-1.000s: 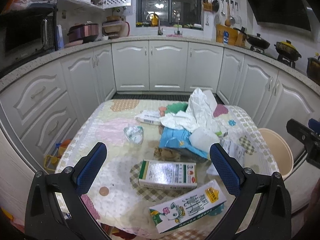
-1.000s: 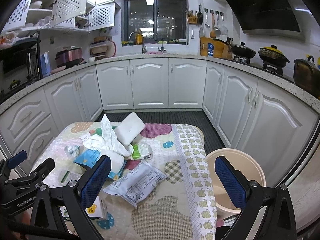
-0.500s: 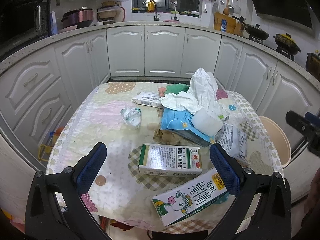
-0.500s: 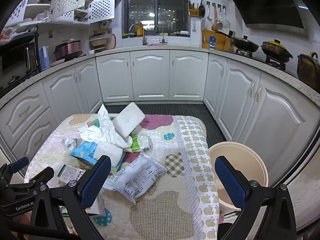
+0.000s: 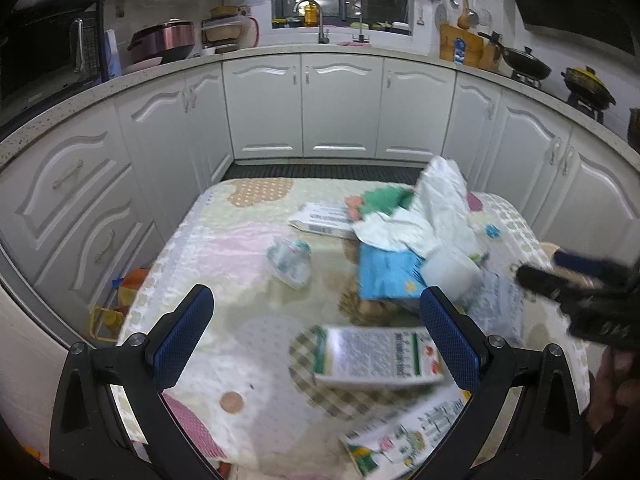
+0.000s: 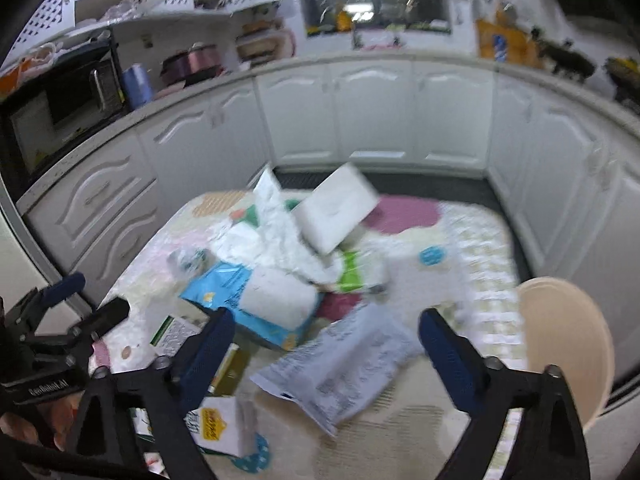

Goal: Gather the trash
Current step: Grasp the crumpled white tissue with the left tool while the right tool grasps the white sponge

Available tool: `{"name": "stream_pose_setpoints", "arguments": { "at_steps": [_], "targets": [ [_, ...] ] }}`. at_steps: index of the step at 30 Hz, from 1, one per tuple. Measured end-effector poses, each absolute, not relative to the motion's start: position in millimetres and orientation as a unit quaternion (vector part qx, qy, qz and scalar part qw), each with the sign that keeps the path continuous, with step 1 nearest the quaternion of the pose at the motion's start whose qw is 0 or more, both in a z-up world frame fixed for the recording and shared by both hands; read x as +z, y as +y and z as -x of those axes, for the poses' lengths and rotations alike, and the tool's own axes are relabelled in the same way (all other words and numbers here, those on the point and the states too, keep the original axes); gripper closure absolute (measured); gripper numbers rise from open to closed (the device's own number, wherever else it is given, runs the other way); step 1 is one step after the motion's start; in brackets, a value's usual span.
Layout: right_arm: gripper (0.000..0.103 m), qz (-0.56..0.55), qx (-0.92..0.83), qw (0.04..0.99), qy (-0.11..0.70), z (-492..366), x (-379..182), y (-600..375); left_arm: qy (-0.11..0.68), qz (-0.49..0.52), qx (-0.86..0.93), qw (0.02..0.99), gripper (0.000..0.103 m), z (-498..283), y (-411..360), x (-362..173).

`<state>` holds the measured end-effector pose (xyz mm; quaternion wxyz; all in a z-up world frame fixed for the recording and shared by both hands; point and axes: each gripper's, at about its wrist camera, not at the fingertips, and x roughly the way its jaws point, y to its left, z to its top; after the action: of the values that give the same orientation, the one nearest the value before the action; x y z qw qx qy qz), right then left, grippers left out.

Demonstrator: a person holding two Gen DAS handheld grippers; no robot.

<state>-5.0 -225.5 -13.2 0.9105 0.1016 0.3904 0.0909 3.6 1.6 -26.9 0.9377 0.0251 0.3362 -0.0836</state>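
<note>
Trash is heaped on a patterned tablecloth (image 5: 224, 248): crumpled white paper (image 5: 424, 216), a blue packet (image 5: 384, 272), a green-and-white box (image 5: 376, 360), a milk carton (image 5: 400, 440) and a crushed clear cup (image 5: 290, 258). My left gripper (image 5: 316, 336) is open above the box, holding nothing. My right gripper (image 6: 326, 350) points down at a grey printed pouch (image 6: 340, 364). Its jaws are closing, the pouch shows in the gap, and the pads stand apart from it. A white foam block (image 6: 336, 212) leans on the heap.
A beige bin (image 6: 560, 344) stands on the floor at the table's right side. White cabinets ring the table closely. The right gripper (image 5: 580, 296) juts in at the right of the left wrist view. The left gripper (image 6: 60, 320) shows at the right wrist view's lower left.
My right gripper has tipped down and dropped toward the pouch, and its jaws have narrowed. The left gripper has shifted a little along the table, and the right gripper reaches further into its view.
</note>
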Motion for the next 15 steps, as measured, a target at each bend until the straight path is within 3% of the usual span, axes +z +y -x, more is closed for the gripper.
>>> {"name": "stream_pose_setpoints", "arguments": {
  "at_steps": [9,11,12,15],
  "targets": [
    [0.015,-0.174,0.13,0.871,0.44,-48.1,-56.9,-203.7,0.35,-0.014,-0.085,0.933,0.0,-42.0,3.6,-24.2],
    [0.033,-0.196,0.142,0.861,0.447,-52.8,-65.1,-203.8,0.347,-0.019,-0.086,0.934,0.001,-46.3,-0.1,-24.1],
    [0.053,-0.207,0.148,0.856,0.449,-54.1,-68.1,-205.2,0.347,-0.022,-0.088,0.933,0.001,-48.8,-2.6,-23.7],
    [0.056,-0.222,0.153,0.858,0.437,-50.1,-68.1,-211.7,0.344,-0.025,-0.097,0.934,0.001,-52.3,-8.8,-21.9]
  ]
}}
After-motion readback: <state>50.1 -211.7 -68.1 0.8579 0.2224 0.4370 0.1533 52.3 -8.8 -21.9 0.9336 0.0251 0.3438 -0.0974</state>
